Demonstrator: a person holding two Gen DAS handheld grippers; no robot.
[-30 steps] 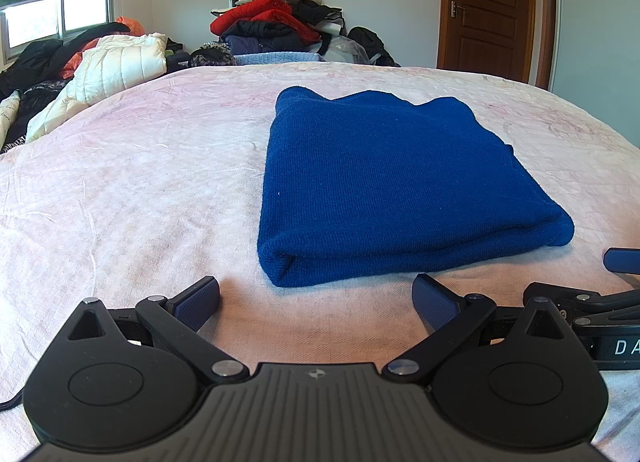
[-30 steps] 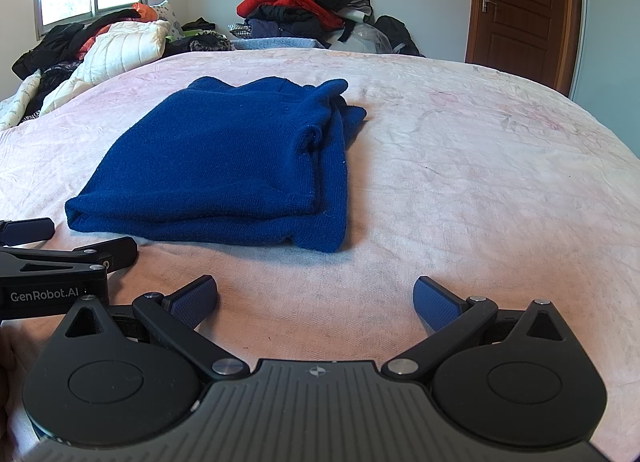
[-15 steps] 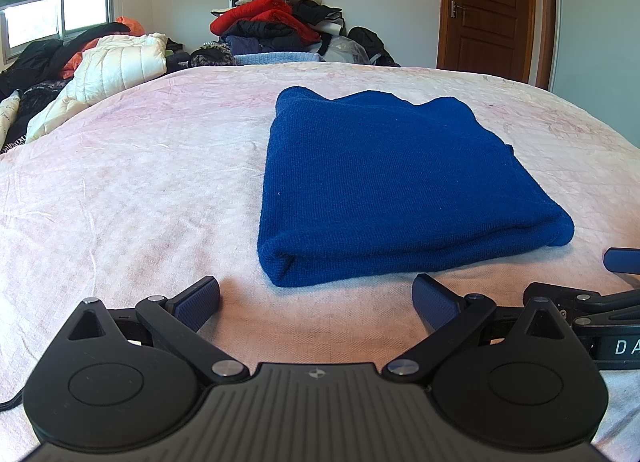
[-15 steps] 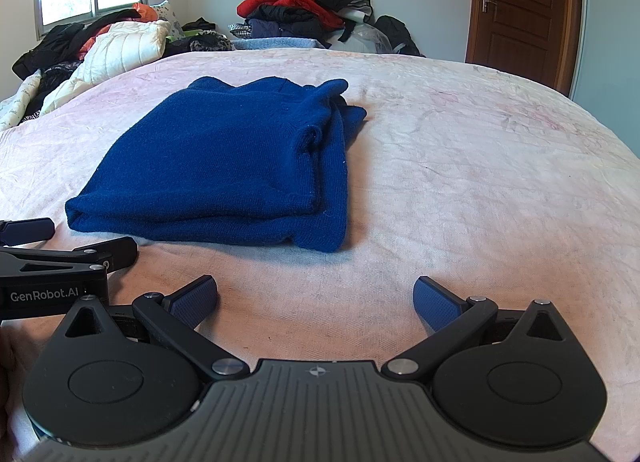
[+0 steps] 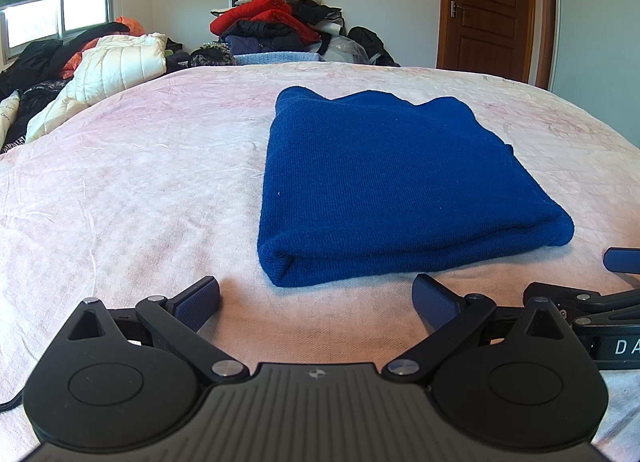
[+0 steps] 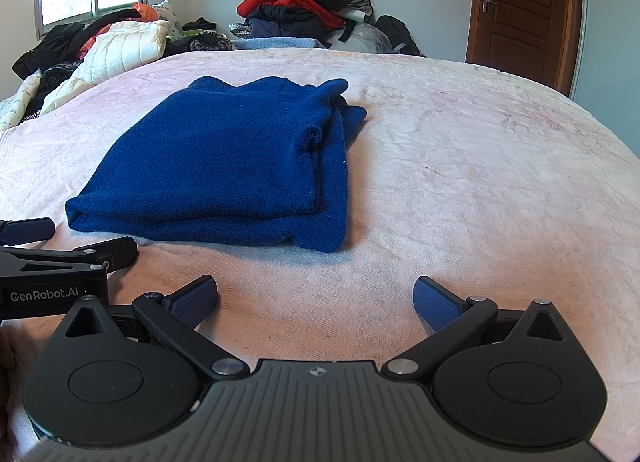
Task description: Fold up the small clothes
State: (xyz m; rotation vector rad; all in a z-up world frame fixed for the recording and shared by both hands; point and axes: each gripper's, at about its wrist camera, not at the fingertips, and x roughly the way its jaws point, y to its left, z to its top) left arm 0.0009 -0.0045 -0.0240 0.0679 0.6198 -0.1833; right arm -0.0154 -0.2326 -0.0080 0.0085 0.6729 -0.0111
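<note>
Pale pink bedding (image 5: 132,197) stretched out ahead of both our grippers, wrinkled and faintly patterned, filling most of what we saw. On it lay the blue knit garment (image 5: 384,185), folded into a thick rectangle with its rounded fold edge nearest us. From our left gripper (image 5: 316,304) it sat just ahead and slightly to the right, close beyond the fingertips but not touching them. From our right gripper (image 6: 316,302) the same garment (image 6: 224,165) lay ahead and to the left, its layered edges stacked unevenly on the side nearer that gripper.

We held both grippers released, their blue-padded fingers (image 5: 196,302) spread wide with nothing between them, low over the bedding. Each gripper showed at the edge of the other's view: the right one (image 5: 612,262) at the left camera's far right, the left one (image 6: 44,242) at the right camera's far left, so we had them side by side on the near side of the garment.

Well beyond the garment, a pile of clothes (image 5: 280,29) in red, black and blue rose against the wall. A white quilted jacket (image 5: 116,65) lay far off to the left beneath the window (image 5: 56,21), and a brown wooden door (image 5: 492,5) stood far to the right.
</note>
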